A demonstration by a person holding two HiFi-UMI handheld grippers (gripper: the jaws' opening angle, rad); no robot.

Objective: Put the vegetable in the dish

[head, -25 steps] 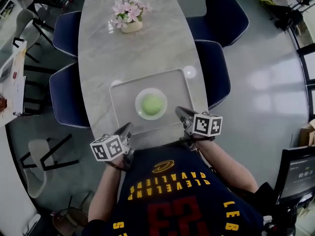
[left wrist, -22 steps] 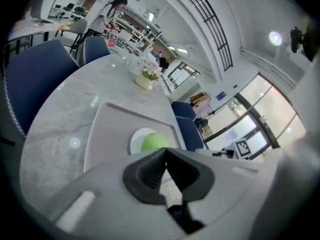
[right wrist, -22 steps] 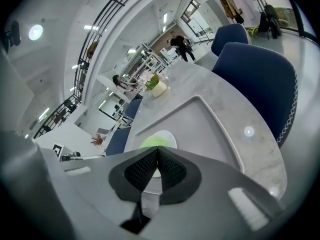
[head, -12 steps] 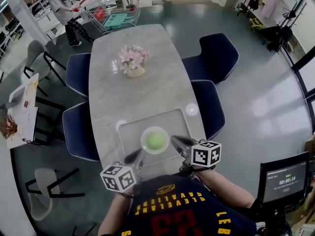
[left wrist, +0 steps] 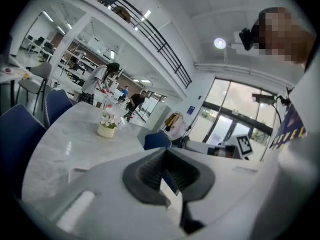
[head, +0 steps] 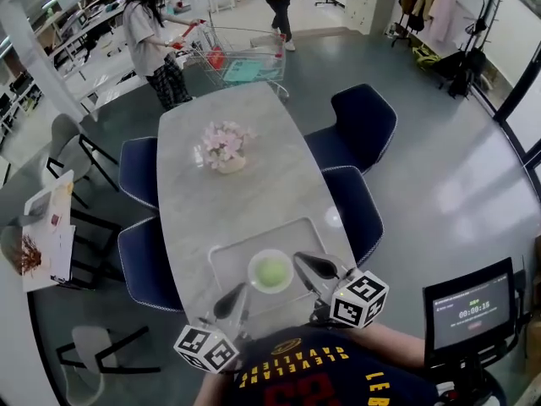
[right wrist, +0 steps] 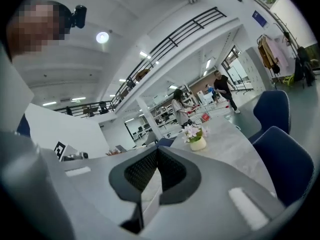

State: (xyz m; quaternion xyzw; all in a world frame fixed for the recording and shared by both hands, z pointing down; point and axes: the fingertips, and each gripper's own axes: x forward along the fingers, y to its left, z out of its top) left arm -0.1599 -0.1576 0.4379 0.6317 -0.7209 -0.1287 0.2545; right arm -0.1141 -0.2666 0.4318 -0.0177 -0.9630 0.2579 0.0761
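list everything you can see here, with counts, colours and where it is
table: one, grey marble, centre
tray: one, grey, near end of table
dish: one, white, on tray
vegetable: one, green, in dish
flower pot: one, pink blooms, far half of table
chairs: four, navy, two each side of table
shopping cart: one, beyond table's far end
people: two, by cart
monitor: one, dark, lower right
left tool: one, grey, shut, empty
right tool: one, grey, shut, empty
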